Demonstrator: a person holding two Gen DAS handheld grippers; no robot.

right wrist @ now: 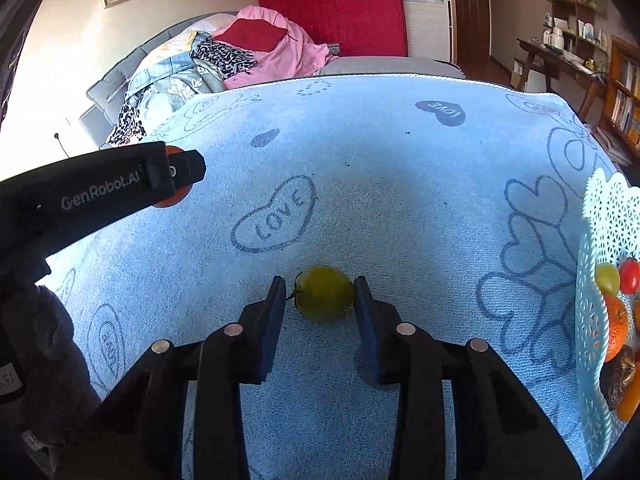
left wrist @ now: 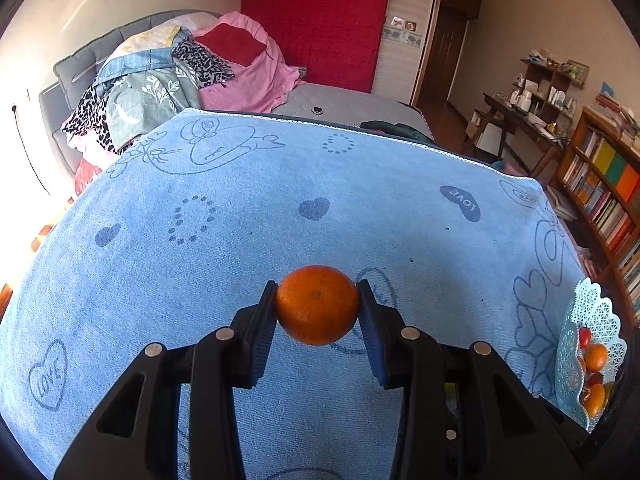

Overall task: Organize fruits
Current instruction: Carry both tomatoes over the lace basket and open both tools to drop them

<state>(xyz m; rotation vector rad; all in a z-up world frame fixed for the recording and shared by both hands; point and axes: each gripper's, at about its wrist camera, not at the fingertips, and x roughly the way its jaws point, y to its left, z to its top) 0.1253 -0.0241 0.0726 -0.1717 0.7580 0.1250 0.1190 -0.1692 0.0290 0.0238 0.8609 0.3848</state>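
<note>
Blue heart-print towel (left wrist: 240,200) covers our table. Center frame, our left gripper (left wrist: 318,306) clamps an orange (left wrist: 317,304); our right gripper (right wrist: 320,300) brackets a green tomato (right wrist: 325,292), left finger apart.

"LOVE" is printed on the blue cloth (left wrist: 280,208) in several spots: inside a heart outline at lower left of the left wrist view, & upside down in a solid dark heart near the far right edge. Right wrist view shows the same cloth w/ "LOVE" in a heart outline near the middle, an upside-down "LOVE" in the dark heart farther back, & one more outlined heart at lower left, letters too skewed to read. "GenRobot.AI" in pale letters runs along the left gripper (right wrist: 100,192) body.
</note>
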